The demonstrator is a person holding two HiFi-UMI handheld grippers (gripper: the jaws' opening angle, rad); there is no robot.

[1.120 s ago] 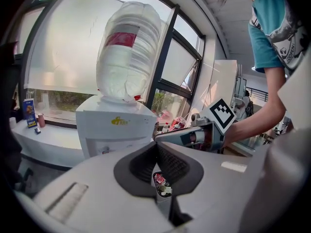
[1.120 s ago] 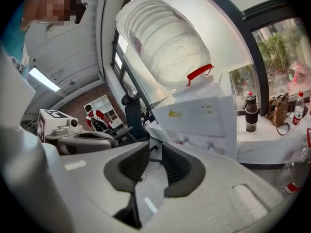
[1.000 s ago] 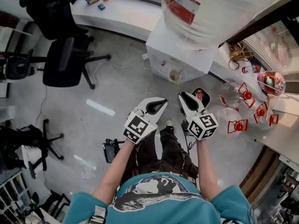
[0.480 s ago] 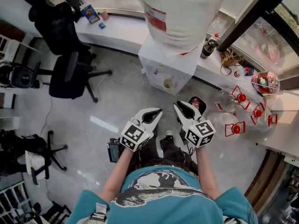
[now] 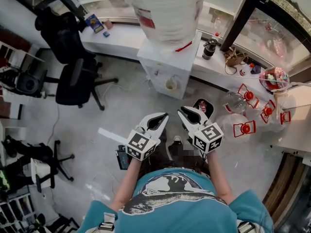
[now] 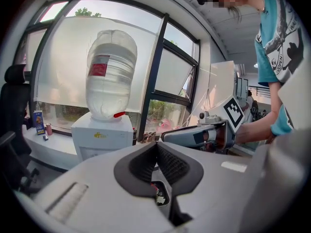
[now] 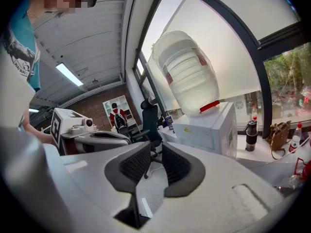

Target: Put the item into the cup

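A paper cup (image 5: 170, 85) stands in the alcove of the white water dispenser (image 5: 167, 62), which carries a big clear bottle (image 5: 165, 8). I cannot tell which thing is the item. My left gripper (image 5: 163, 116) is held in front of the person's waist, well short of the dispenser. Its pads meet at the tip in the left gripper view, where the left gripper (image 6: 156, 147) holds nothing. My right gripper (image 5: 182, 111) hangs beside it. In the right gripper view the right gripper (image 7: 156, 155) shows a narrow gap between empty pads.
Clear jars with red clamps (image 5: 245, 127) crowd the floor and counter at the right. A dark flask (image 5: 210, 47) and a blue box (image 5: 95, 22) stand on the window ledge (image 5: 116, 35). Black office chairs (image 5: 77, 79) stand at the left.
The head view has drawn back, so the dispenser and ledge sit farther up the picture. Both grippers keep their pose side by side in front of the person.
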